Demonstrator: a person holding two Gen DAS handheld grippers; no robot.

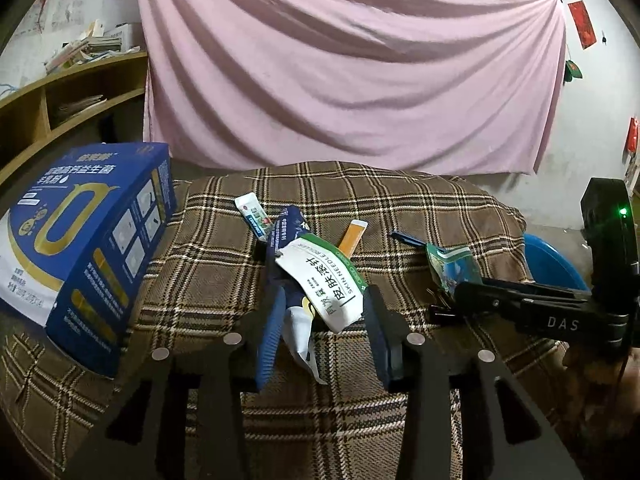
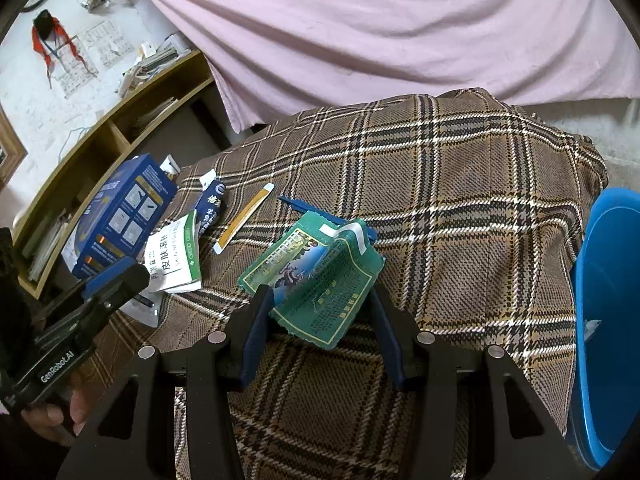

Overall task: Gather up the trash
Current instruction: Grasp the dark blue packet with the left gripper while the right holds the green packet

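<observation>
Between our left tongs [image 1: 320,320], jaws apart: white packet [image 1: 324,284], long axis pointing away; right tongs [image 2: 320,320] clamp green pouch [image 2: 316,276]

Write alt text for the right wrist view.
The right gripper straddles a green pouch on a plaid cloth. More wrappers and a blue box lie left; a blue bin stands right.
</observation>
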